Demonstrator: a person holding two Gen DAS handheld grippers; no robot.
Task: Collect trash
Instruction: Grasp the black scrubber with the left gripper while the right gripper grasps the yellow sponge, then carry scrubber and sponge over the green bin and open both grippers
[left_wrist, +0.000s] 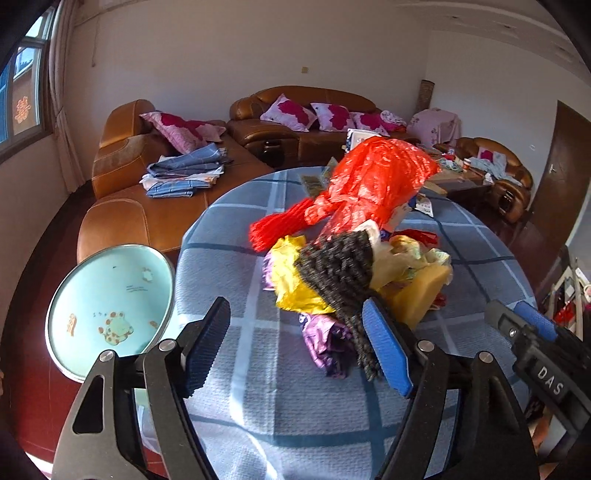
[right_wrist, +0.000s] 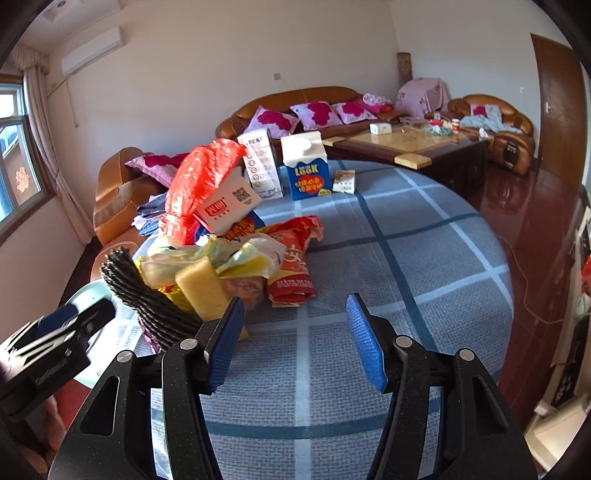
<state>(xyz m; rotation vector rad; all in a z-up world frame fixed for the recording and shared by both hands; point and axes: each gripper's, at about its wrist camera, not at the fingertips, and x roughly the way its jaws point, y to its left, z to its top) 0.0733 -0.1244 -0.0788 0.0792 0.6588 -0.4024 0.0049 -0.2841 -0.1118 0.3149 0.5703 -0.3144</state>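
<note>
My left gripper (left_wrist: 301, 341) is spread apart with nothing pinched; its right pad hides part of the dark knitted cloth (left_wrist: 341, 273). My right gripper (right_wrist: 295, 339) is spread too, over bare tablecloth (right_wrist: 424, 258). The trash pile (right_wrist: 229, 254) sits left of middle. The red bag (left_wrist: 373, 177) looks blurry and covers things behind it.

Parted left tongs (left_wrist: 295, 341) before trash pile (left_wrist: 354, 266) on checked tablecloth (left_wrist: 280, 384)
</note>
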